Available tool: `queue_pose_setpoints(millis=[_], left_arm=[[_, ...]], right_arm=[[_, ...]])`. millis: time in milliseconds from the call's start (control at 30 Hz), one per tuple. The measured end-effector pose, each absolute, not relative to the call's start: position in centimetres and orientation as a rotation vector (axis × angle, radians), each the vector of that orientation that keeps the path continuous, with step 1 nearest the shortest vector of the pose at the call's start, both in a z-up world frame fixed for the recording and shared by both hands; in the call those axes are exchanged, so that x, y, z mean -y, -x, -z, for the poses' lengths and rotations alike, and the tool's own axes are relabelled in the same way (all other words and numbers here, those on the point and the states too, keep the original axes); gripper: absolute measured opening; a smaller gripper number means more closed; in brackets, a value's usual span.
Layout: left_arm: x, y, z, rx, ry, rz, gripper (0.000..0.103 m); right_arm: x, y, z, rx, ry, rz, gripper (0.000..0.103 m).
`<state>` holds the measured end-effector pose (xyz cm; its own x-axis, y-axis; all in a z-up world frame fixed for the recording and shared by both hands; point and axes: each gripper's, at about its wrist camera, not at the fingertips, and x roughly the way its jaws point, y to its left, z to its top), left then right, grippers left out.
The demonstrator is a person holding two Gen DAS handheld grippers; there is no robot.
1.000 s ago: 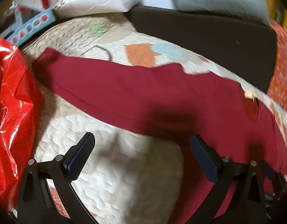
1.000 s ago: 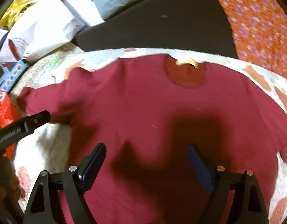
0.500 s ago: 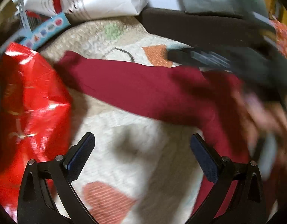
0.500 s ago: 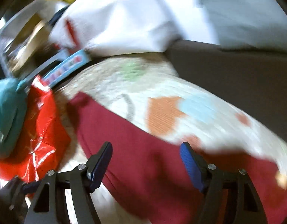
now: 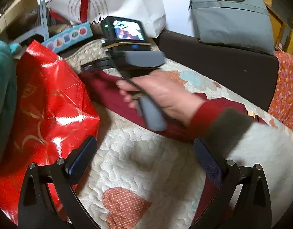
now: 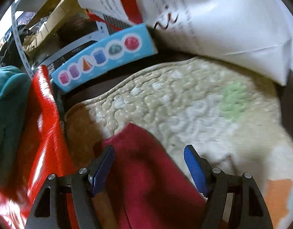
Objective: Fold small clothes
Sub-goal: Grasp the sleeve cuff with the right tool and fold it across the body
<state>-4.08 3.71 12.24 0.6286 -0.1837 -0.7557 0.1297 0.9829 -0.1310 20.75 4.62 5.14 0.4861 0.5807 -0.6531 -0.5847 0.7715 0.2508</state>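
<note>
A dark red sweater [image 5: 108, 93] lies spread on a cream quilted mat [image 5: 142, 164]. Its sleeve stretches left toward a red bag. In the left wrist view, a hand [image 5: 165, 93] in a red cuff holds my right gripper [image 5: 89, 67] over the sleeve's far end. In the right wrist view, the right gripper [image 6: 149, 150] stands open with the sleeve end [image 6: 142, 171] between its blue pads, and neither pad presses on it. My left gripper [image 5: 144, 143] is open over bare quilt, short of the sleeve, with nothing between its fingers.
A shiny red bag [image 5: 47, 105] crowds the mat's left edge beside a teal soft thing [image 5: 1, 95]. Behind it are a blue toy box [image 6: 102, 57] and a white paper bag [image 6: 222, 19]. A grey case [image 5: 230, 15] sits on a dark seat back [image 5: 222, 64]. Orange floral cloth [image 5: 285, 87] lies at the right.
My right gripper has swung left from over the sweater's chest to the left sleeve end, and its jaws have narrowed a little. The left gripper has drawn back off the sweater onto bare quilt.
</note>
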Motion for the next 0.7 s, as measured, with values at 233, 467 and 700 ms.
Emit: queue_pose_setpoints(millis=[233, 467, 700], left_arm=[[-3.0, 4.3, -12.1, -0.862, 0.075, 0.179, 0.102], [-2.6, 4.1, -12.2, -0.862, 0.092, 0.184, 0.102], [-3.3, 4.5, -13.6, -0.776, 0.145, 0.104, 0.102]], right_arm=[[-5.7, -20.9, -3.9, -0.813, -0.098, -0.769, 0.005], [5.7, -15.1, -9.9, -0.688, -0.137, -0.697, 0.004], [21.4, -3.1, -16.9, -0.540, -0.174, -0.542, 0.004]])
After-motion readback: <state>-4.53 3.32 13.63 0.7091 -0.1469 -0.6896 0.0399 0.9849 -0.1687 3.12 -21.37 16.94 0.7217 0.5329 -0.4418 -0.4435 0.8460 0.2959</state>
